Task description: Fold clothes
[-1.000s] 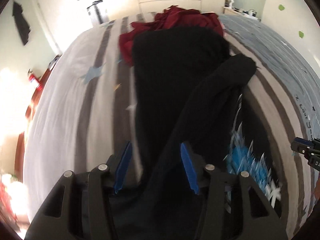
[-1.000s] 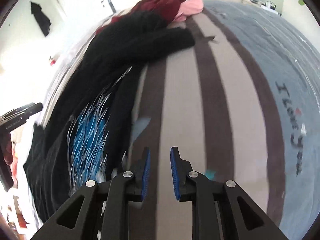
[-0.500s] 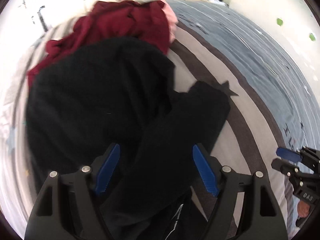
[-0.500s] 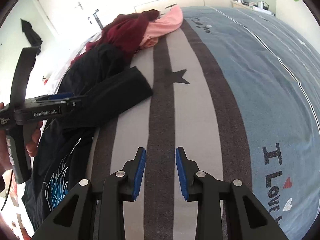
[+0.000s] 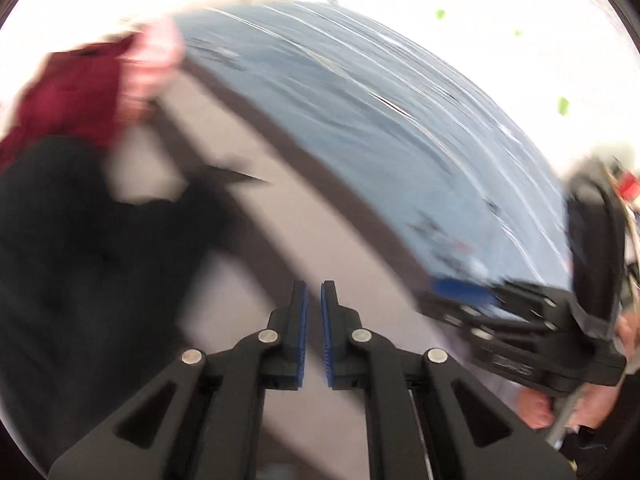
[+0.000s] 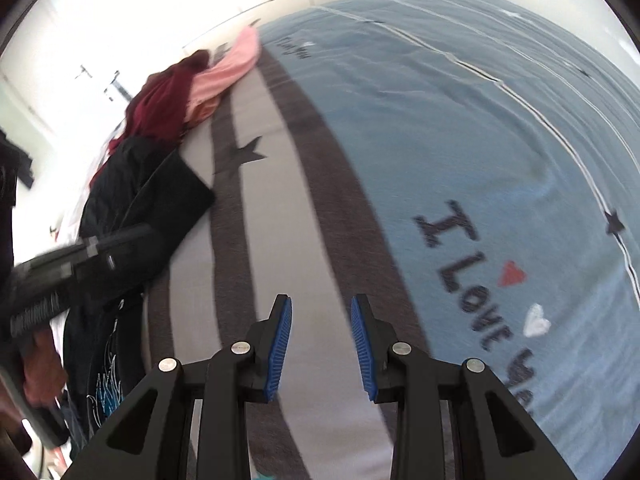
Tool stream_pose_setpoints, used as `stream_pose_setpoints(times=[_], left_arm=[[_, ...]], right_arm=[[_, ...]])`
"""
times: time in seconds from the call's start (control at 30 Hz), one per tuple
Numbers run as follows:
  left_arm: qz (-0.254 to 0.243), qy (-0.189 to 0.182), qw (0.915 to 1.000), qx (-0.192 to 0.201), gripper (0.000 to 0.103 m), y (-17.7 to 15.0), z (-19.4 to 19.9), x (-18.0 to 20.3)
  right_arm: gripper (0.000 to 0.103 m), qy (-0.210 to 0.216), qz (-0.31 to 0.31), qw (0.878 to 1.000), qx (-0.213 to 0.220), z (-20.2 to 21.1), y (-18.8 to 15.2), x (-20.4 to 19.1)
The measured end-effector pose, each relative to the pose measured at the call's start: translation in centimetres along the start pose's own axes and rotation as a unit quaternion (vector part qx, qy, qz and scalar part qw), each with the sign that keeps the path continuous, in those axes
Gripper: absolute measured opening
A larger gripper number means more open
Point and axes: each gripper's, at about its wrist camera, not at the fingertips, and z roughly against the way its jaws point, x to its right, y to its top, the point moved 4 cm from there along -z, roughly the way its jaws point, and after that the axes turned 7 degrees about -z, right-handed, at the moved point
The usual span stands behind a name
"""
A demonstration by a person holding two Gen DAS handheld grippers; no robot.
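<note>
A black long-sleeved top [image 6: 136,208] with a blue and white print lies spread on the bed at the left, its sleeve folded across the body; it fills the left of the blurred left wrist view [image 5: 80,240]. My left gripper [image 5: 314,292] is shut and empty above the striped cover, right of the top. My right gripper [image 6: 320,312] is open and empty over the grey stripes, right of the top. Each gripper shows in the other's view: the right one [image 5: 520,332], the left one [image 6: 60,276].
A pile of dark red clothes [image 6: 164,100] and a pink garment [image 6: 232,64] lies at the far end of the bed. The bed cover [image 6: 460,128] is blue with "I Love" lettering and grey-brown stripes. White wardrobe doors stand behind.
My left gripper has let go of the black top, closed its fingers and swung right off the garment. My right gripper has opened wider and moved right along the bed.
</note>
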Motion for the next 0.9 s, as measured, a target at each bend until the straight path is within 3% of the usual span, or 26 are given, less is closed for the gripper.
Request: stream_pose_setpoints(times=[0.07, 0.13, 0.2, 0.23, 0.27, 0.4, 0.47, 0.53, 0.57, 0.63, 0.67, 0.8, 0.9], left_arm=[[-0.013, -0.017, 0.9996, -0.017, 0.005, -0.7, -1.1, 2.3], [-0.009, -0.004, 0.9999, 0.012, 0.007, -0.7, 0.2, 2.1], [0.002, 0.037, 0.9985, 0.041, 0.025, -0.4, 1.9, 0.3], [0.012, 0.063, 0.9967, 0.049, 0.045, -0.1, 2.6, -1.4], [0.025, 0.089, 0.9944, 0.053, 0.058, 0.1, 3.1, -3.2], [0.071, 0.158, 0.9838, 0.048, 0.059, 0.1, 5.1, -9.9], [0.084, 0.151, 0.9845, 0.031, 0.059, -0.6, 5.0, -11.6], [0.093, 0.138, 0.986, 0.011, 0.057, -1.4, 4.4, -12.6], [0.095, 0.129, 0.9871, -0.001, 0.037, -1.7, 3.9, -12.8], [0.085, 0.141, 0.9863, -0.013, 0.011, -2.4, 3.3, -12.6], [0.089, 0.138, 0.9864, -0.013, 0.007, -2.7, 3.2, -12.4], [0.118, 0.119, 0.9858, -0.001, 0.004, -3.3, 3.4, -11.2], [0.126, 0.087, 0.9882, 0.014, 0.004, -3.3, 3.8, -8.2]], right_arm=[[0.028, -0.01, -0.007, 1.0, 0.001, 0.4, -0.1, 1.0], [0.028, -0.019, -0.012, 1.0, 0.001, 0.6, -0.2, 2.0], [0.028, -0.022, -0.009, 1.0, 0.0, 0.6, -0.4, 2.4], [0.028, -0.023, -0.006, 1.0, 0.0, 0.6, -0.5, 2.5], [0.028, -0.023, -0.004, 1.0, -0.001, 0.5, -0.5, 2.5], [0.028, -0.012, 0.001, 1.0, 0.002, 0.2, -0.6, 1.7], [0.028, -0.004, 0.002, 1.0, 0.003, -0.1, -0.7, 1.0], [0.028, 0.0, 0.009, 1.0, 0.003, -0.5, -0.7, 0.0], [0.028, 0.003, 0.013, 1.0, 0.003, -0.6, -0.5, -0.4], [0.032, 0.006, 0.02, 1.0, 0.004, -1.0, -0.3, -1.2], [0.033, 0.009, 0.022, 1.0, 0.005, -1.1, 0.0, -1.6], [0.033, 0.016, 0.034, 0.999, 0.009, -1.6, 1.0, -2.8], [0.033, 0.019, 0.042, 0.999, 0.016, -1.4, 2.0, -3.3]])
